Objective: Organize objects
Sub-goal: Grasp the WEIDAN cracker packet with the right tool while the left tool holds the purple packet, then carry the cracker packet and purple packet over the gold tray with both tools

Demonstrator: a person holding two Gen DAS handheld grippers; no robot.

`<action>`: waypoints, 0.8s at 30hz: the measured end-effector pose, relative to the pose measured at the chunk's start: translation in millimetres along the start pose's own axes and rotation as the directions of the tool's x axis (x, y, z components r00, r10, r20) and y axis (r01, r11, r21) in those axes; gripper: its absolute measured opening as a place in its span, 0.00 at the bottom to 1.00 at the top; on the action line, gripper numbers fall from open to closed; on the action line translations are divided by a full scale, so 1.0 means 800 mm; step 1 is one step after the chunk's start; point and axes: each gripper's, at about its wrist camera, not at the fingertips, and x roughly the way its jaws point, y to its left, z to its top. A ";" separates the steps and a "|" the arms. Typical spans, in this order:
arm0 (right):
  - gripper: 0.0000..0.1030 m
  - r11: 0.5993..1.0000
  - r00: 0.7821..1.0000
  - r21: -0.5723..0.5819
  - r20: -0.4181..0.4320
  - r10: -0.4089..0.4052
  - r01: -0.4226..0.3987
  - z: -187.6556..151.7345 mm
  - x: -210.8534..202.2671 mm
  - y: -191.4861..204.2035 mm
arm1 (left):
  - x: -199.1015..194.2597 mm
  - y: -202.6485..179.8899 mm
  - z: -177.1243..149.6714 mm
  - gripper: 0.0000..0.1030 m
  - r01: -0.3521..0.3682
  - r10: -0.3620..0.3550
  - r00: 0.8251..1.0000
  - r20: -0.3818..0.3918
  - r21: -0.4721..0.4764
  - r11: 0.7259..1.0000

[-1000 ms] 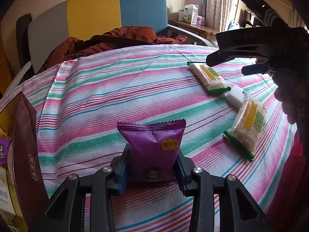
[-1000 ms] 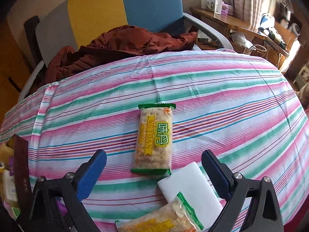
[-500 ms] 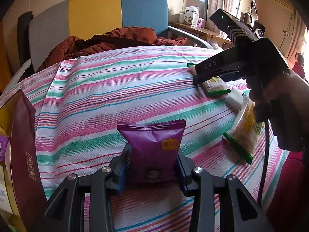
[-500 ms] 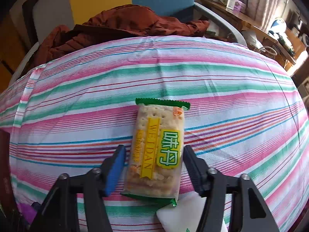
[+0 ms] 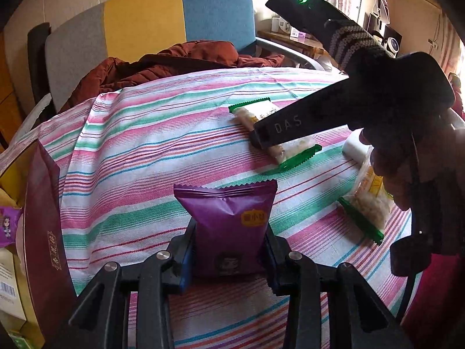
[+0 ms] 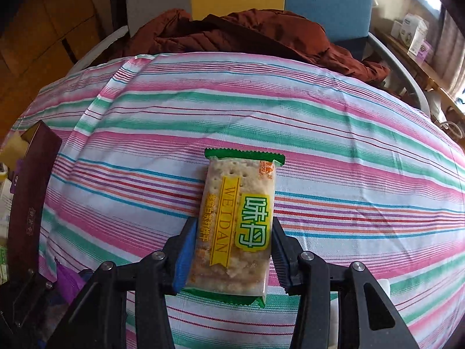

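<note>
A: What is the left gripper holding?

B: A purple foil snack packet with a small orange label. Its fingers pinch the packet's lower half from both sides, and the packet stands upright above the striped pink, green and white cloth covering the table.

A: And the right gripper?

B: Its fingers are pressed against the two long edges of a clear cracker packet with green ends and a yellow "WEIDAN" band. From the left wrist view that packet lies flat on the cloth toward the far right, under the dark gripper body.

A: Anything else nearby?

B: A second cracker packet of the same kind lies at the right edge, with a white block just beyond it. A dark red cardboard box stands open at the left edge. Behind the table a rust-brown jacket is heaped on a grey, yellow and blue chair.
</note>
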 end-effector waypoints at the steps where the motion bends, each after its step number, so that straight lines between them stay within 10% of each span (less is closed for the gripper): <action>1: 0.47 1.000 1.000 -0.003 0.001 -0.001 0.001 0.000 0.000 0.000 | -0.001 0.000 0.000 0.37 -0.004 0.004 1.000 -0.003 0.000 1.000; 24: 0.47 0.997 0.999 -0.062 0.014 -0.043 0.044 0.001 0.000 0.013 | -0.012 0.011 -0.009 0.37 -0.066 0.065 0.998 -0.020 -0.016 0.998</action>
